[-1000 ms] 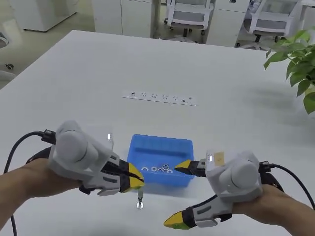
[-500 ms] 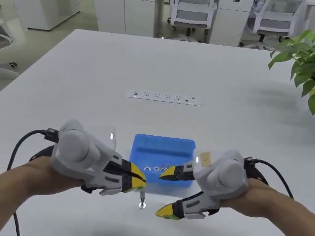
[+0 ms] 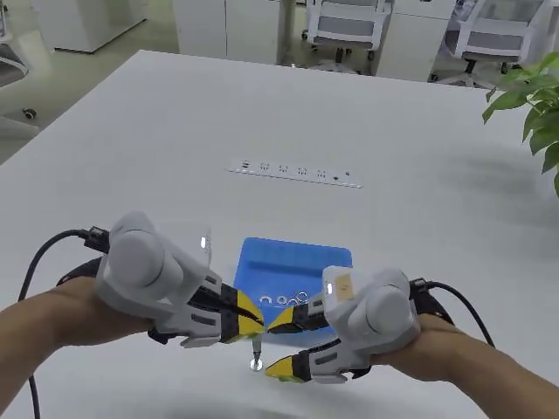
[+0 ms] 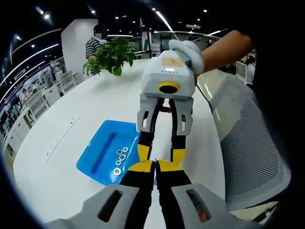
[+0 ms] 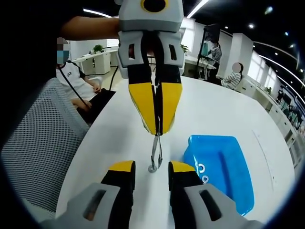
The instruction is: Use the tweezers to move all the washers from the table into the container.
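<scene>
My left gripper (image 3: 251, 323) is shut on thin metal tweezers (image 3: 256, 347), which hang tip-down to the white table. A washer (image 3: 256, 365) sits at the tweezers' tips. The right gripper view has the tweezers (image 5: 156, 145) and washer (image 5: 152, 168) just ahead of my open right gripper (image 5: 150, 168), whose jaws stand to either side. In the head view my right gripper (image 3: 279, 346) is close beside the tweezers. The blue container (image 3: 293, 262) lies just behind both grippers and holds several washers (image 3: 288, 300). The left gripper view looks along my left gripper (image 4: 155, 166) at the right gripper facing it.
A white power strip (image 3: 295, 172) lies in the middle of the table. A green plant (image 3: 533, 105) stands at the right edge. Office chairs (image 3: 345, 26) stand beyond the far edge. A mesh chair (image 4: 248, 143) is close to the table's near side.
My right gripper has moved left, from beside the container to right next to the hanging tweezers. The left gripper and tweezers have stayed put.
</scene>
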